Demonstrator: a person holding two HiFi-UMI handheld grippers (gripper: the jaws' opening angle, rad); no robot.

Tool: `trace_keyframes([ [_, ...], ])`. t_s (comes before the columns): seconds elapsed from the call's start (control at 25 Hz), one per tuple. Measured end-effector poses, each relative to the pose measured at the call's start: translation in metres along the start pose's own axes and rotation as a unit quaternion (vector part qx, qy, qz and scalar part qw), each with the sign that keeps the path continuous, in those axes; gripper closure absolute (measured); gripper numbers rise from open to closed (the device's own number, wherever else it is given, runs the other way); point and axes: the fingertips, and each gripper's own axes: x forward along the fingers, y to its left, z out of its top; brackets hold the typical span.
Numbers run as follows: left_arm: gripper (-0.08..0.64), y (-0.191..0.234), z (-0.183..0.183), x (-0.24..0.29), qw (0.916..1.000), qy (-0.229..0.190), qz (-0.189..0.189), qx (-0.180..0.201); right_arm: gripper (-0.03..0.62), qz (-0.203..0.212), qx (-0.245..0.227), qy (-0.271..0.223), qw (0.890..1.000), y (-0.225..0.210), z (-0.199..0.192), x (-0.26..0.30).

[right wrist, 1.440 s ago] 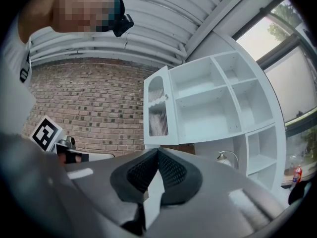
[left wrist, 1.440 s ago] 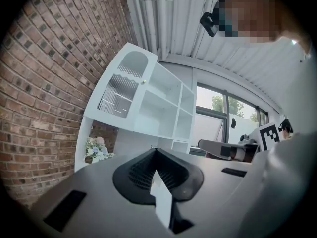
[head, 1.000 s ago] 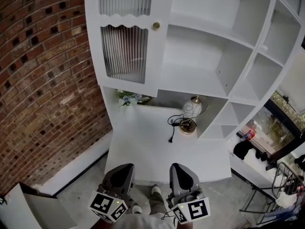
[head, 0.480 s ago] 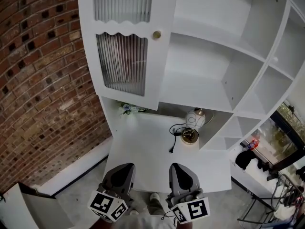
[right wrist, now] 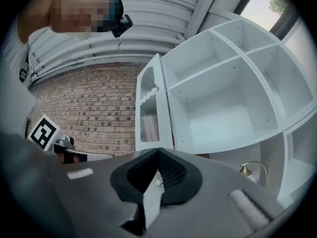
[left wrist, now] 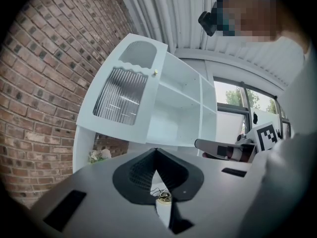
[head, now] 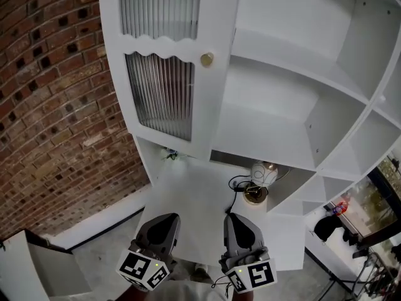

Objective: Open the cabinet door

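- Left gripper (head: pixel 161 221) and right gripper (head: pixel 239 221): both pinched closed, empty.
- White cabinet door (head: pixel 213 17): ribbed glass panes, scalloped trim, round brass knob (head: pixel 206 59).

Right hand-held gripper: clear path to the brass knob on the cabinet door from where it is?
Probably yes. Nothing stands between the right hand-held gripper and the knob; the lamp sits lower, off to the side. But its jaws are shut and it is well short of the door.
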Motion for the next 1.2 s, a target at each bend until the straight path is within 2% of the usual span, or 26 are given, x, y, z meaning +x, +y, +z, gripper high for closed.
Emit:
trace_keyframes([
  [0.6,0.551,-0.017,-0.004,0.041,0.9979,-0.023,0.06,0.009,0.58,0.067,0.007,-0.011,0.998,-0.051,-0.001,0.024],
  [0.96,0.551,-0.021,-0.009,0.039,0.9948,-0.033,0.095,0.011,0.58,0.102,0.02,-0.015,0.994,-0.055,-0.003,0.032],
  [1.2,0.551,-0.012,-0.003,0.037,0.9936,-0.037,0.107,0.011,0.58,0.109,0.022,-0.014,0.994,-0.051,-0.001,0.04],
])
